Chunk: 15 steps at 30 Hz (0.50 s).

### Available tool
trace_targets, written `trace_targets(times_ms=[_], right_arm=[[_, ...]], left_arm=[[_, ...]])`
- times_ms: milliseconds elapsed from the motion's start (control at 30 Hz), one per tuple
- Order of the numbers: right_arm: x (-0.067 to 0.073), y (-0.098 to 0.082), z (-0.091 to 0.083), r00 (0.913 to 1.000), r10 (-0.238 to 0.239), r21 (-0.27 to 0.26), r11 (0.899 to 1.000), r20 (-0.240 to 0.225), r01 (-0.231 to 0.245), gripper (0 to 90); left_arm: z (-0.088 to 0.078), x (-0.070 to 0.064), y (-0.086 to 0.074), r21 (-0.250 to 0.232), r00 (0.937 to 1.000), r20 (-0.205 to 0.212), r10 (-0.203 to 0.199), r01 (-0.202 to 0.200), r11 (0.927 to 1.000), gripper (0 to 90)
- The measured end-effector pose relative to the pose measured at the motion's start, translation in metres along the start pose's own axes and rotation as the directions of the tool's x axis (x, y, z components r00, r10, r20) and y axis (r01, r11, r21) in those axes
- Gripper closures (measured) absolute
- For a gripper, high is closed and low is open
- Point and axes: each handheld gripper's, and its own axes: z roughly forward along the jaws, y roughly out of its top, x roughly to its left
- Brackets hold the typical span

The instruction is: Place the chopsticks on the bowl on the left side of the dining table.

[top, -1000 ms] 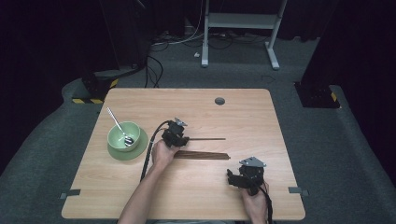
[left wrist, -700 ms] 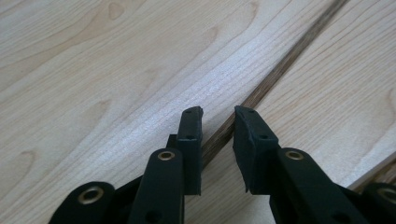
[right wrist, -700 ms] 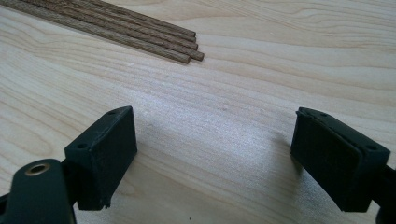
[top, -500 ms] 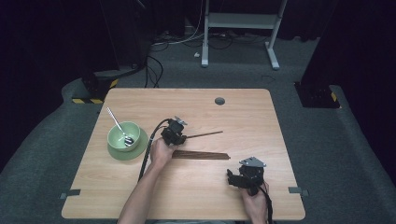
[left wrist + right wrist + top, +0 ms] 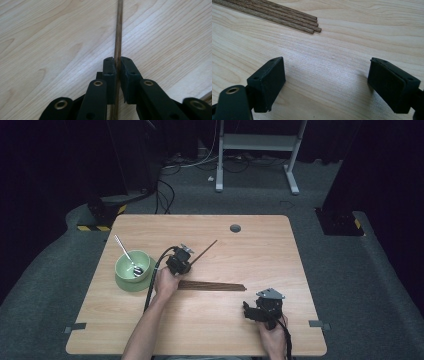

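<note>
1. Chopstick (image 5: pixel 204 252) is pinched between the pads of the left gripper (image 5: pixel 186 260), whose jaws have just been closing on it; it points away from the bundle of chopsticks (image 5: pixel 212 285), just beyond it.
2. Right gripper (image 5: pixel 248 310) rests near the bundle's end, jaws spread wide, holding nothing.
3. Step in hand seems picking one stick out of the bundle.
4. Next move probably needs carrying it toward the green bowl (image 5: pixel 131 266), left of the bundle, with steady grip.
</note>
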Motion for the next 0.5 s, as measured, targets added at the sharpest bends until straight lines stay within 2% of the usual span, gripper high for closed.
trace_targets(times_ms=[500], right_arm=[[0.0003,-0.0001,-0.0002,1.0,-0.001,0.0,1.0,-0.001,0.001,14.3]], left_arm=[[-0.0029,0.0094,-0.0062,0.007,0.9996,-0.023,0.016,-0.016,0.9998,83.0]])
